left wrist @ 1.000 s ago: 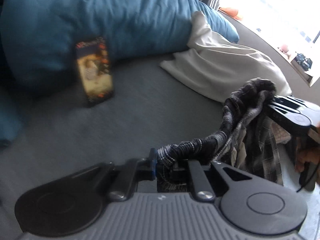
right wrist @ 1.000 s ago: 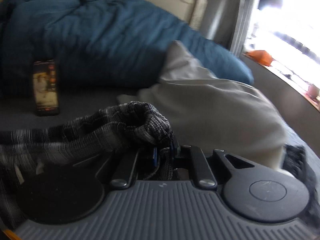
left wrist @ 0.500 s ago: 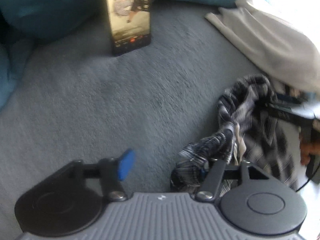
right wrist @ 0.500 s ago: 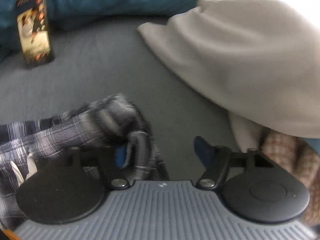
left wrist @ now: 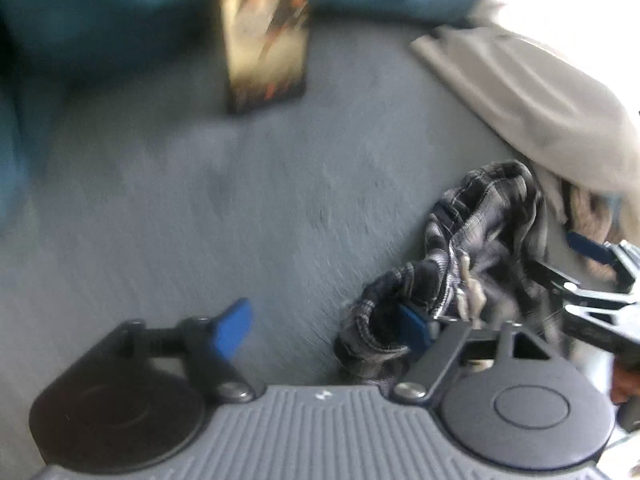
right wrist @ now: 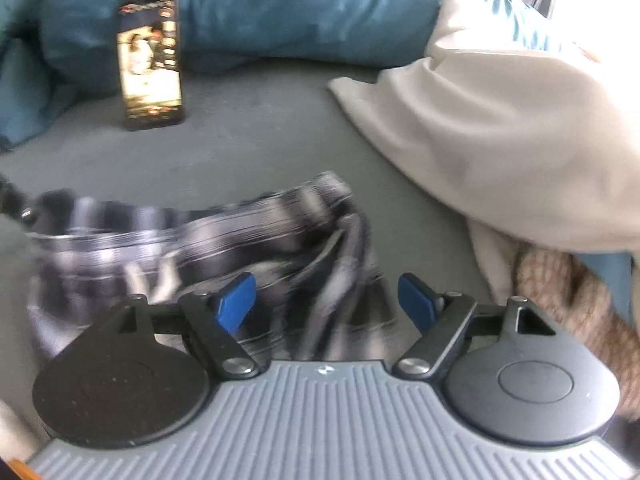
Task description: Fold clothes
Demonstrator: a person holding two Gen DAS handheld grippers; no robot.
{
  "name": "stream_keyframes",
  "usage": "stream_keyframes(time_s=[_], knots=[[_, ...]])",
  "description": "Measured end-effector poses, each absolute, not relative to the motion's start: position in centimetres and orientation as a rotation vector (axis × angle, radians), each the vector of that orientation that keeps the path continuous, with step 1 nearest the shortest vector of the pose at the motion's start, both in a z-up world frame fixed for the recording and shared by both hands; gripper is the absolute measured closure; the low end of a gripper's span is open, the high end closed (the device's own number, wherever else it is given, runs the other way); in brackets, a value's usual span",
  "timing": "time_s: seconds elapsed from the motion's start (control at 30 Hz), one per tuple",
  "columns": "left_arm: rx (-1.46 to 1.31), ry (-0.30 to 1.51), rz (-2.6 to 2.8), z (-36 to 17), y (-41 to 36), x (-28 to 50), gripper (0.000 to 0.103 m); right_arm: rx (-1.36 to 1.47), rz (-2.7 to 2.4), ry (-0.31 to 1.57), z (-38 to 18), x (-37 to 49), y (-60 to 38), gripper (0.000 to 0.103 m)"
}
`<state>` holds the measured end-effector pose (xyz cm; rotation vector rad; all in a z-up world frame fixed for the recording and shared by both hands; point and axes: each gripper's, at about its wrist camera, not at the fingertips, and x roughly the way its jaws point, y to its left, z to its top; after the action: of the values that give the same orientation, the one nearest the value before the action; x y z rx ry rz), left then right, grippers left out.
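One plaid garment [left wrist: 472, 248] bunched on grey bed [left wrist: 240, 208], lower right of left view. Left tool [left wrist: 328, 330] and right tool [right wrist: 326, 300] spread wide after just opening, gripping nothing; cloth brushes left tool's right pad. Phone [right wrist: 150, 62] upper left; beige pillow [right wrist: 500, 140] right.

Both tools look alike: the left gripper [left wrist: 326, 330] and the right gripper [right wrist: 326, 302] each show a ribbed grey body with a small white mark, two round black discs beside it, black link arms on silver screws, and blue pads [right wrist: 234, 304] at the fingertips.
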<state>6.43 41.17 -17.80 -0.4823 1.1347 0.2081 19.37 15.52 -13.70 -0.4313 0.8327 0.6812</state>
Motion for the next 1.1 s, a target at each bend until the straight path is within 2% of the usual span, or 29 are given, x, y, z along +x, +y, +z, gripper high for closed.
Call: stream_keyframes(time_s=[0.07, 0.17, 0.33, 0.47, 0.6, 0.8, 0.97, 1.0, 1.07, 1.1], knots=[[-0.425, 1.086, 0.185, -16.9, 40.7, 6.0, 0.016, -0.389, 0.693, 0.845, -13.3, 17.5, 15.1, 0.025], [-0.497, 1.044, 0.14, -16.5, 41.4, 5.2, 0.016, -0.354, 0.726, 0.848, -12.8, 14.3, 14.7, 0.025], [-0.433, 1.077, 0.136, -17.2, 40.6, 3.5, 0.017, -0.336, 0.809, 0.852, -12.7, 8.5, 14.7, 0.027], [-0.412, 1.129, 0.125, -18.2, 40.6, 2.3, 0.022, -0.371, 0.901, 0.859, -13.1, 4.7, 15.6, 0.036], [-0.416, 1.124, 0.092, -18.8, 40.4, 1.9, 0.031, -0.464, 0.944, 0.825, -14.6, 3.1, 18.6, 0.037], [-0.202, 1.123, -0.041, -20.3, 37.4, 3.5, 0.033, -0.65, 0.933, 0.834, -17.0, 2.6, 21.2, 0.034], [-0.203, 1.109, -0.054, -21.3, 36.6, 4.6, 0.036, -0.719, 0.888, 0.857, -17.9, 1.9, 20.8, 0.033], [-0.207, 1.102, -0.053, -21.3, 36.6, 4.7, 0.038, -0.727, 0.871, 0.86, -18.2, 2.0, 20.5, 0.036], [-0.216, 1.091, -0.053, -21.4, 36.5, 4.9, 0.049, -0.69, 0.844, 0.877, -18.5, 2.6, 19.6, 0.054], [-0.227, 1.092, -0.059, -21.5, 36.4, 5.1, 0.058, -0.636, 0.818, 0.895, -18.3, 3.3, 19.1, 0.069]])
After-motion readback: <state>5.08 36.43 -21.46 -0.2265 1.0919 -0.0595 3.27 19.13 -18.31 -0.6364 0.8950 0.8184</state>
